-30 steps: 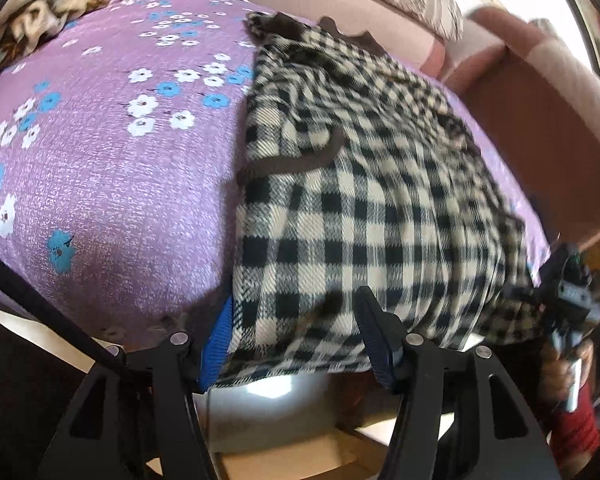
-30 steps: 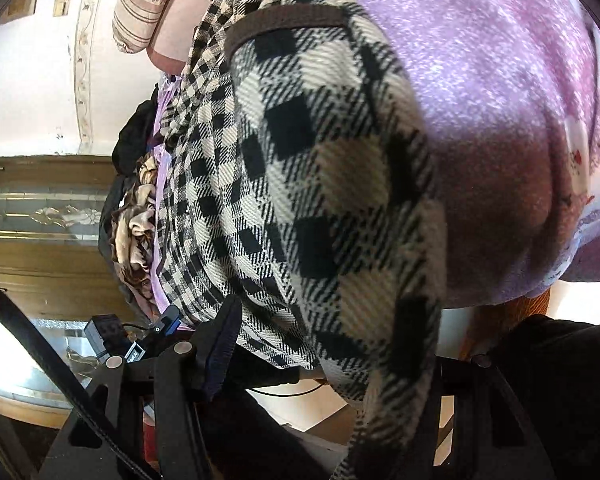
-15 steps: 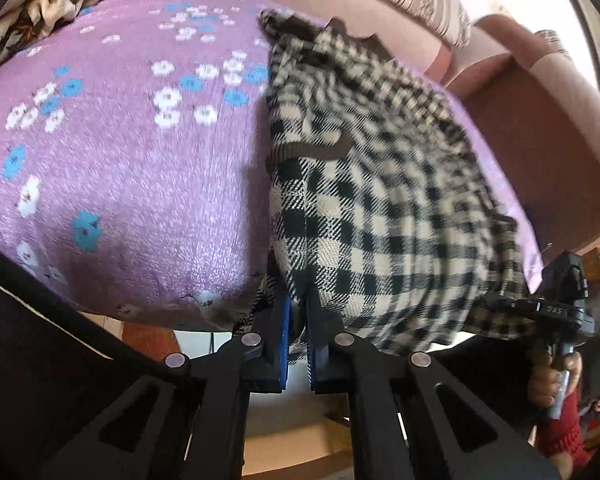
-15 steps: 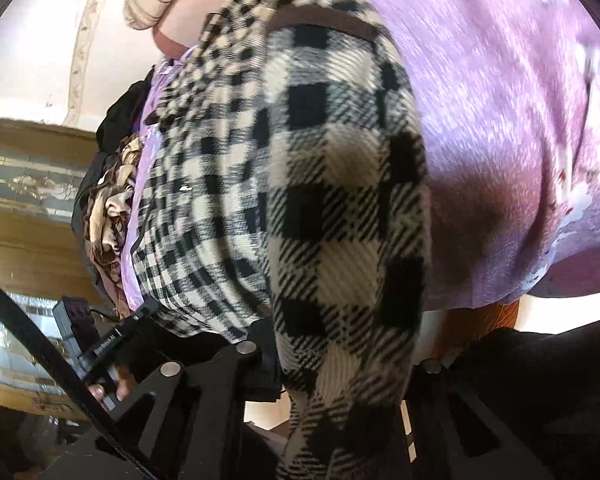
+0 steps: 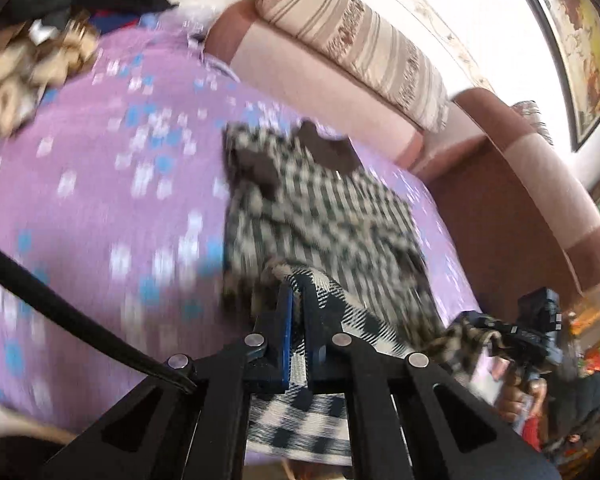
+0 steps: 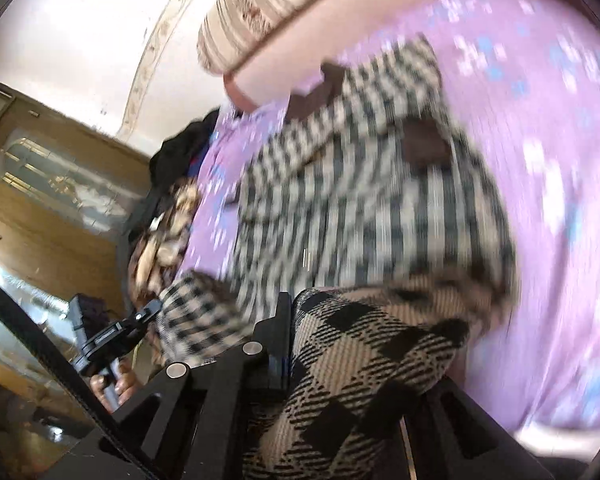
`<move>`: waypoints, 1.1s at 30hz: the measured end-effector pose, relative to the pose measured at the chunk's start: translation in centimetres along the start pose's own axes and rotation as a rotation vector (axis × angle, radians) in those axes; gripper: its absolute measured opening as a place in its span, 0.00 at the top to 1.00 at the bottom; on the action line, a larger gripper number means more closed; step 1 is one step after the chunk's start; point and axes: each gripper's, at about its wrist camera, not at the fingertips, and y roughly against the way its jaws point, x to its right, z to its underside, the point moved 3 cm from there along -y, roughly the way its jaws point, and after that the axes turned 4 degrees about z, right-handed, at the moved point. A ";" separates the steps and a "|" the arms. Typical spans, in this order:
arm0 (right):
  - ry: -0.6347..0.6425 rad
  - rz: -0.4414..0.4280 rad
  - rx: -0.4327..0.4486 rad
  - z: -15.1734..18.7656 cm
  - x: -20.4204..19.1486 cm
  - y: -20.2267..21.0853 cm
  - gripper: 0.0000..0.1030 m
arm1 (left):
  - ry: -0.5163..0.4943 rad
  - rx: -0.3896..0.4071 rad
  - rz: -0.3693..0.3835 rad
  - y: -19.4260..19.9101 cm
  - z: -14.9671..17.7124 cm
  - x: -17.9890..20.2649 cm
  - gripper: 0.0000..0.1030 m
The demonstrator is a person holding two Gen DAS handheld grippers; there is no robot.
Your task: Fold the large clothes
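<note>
A black-and-cream checked garment (image 5: pixel 320 208) with brown trim lies spread on a purple flowered bed cover (image 5: pixel 100 200). My left gripper (image 5: pixel 298 292) is shut on the garment's near hem, and the cloth stands up between its blue pads. My right gripper (image 6: pixel 296 312) is closing its jaws on the other hem corner. The checked garment (image 6: pixel 360 208) drapes over and hides its right finger. Both hold the hem raised above the bed. Each wrist view shows the other gripper: the right gripper (image 5: pixel 536 332) and the left gripper (image 6: pixel 112 332), each with checked cloth hanging from it.
A pink and brown sofa back (image 5: pixel 320 76) with a striped cushion (image 5: pixel 360 40) runs along the far side of the bed. A heap of other clothes (image 5: pixel 28 60) lies at the far left corner. A wooden cabinet (image 6: pixel 40 220) stands beyond the bed.
Both grippers have shut on the garment's near hem. They have risen and moved inward over the bed, lifting the hem off the bed's edge.
</note>
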 end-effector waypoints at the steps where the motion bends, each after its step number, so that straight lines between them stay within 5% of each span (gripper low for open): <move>1: -0.006 0.010 0.024 -1.9 0.0 -0.3 0.90 | -0.002 0.003 -0.011 -0.9 -1.4 0.0 0.96; 9: -0.099 0.185 0.167 -13.7 3.5 -4.6 0.90 | 0.069 0.068 -0.118 -10.6 -12.3 -2.9 0.96; 16: -0.134 0.240 0.114 -18.8 6.4 -9.4 0.90 | 0.099 0.013 -0.114 -15.3 -14.3 -5.6 0.96; 28: -0.255 0.175 0.138 -22.6 9.6 -12.4 0.90 | 0.220 0.049 -0.049 -17.5 -16.7 -7.5 0.95; 30: -0.271 0.159 0.149 -23.0 9.9 -12.5 0.89 | 0.277 0.073 -0.044 -17.5 -17.0 -8.5 0.89; 32: -0.292 0.144 0.164 -23.4 10.2 -12.5 0.84 | 0.357 0.098 -0.022 -17.3 -17.1 -9.9 0.59; 33: -0.296 0.139 0.170 -23.5 10.3 -12.5 0.78 | 0.390 0.117 -0.014 -17.0 -17.2 -10.5 0.53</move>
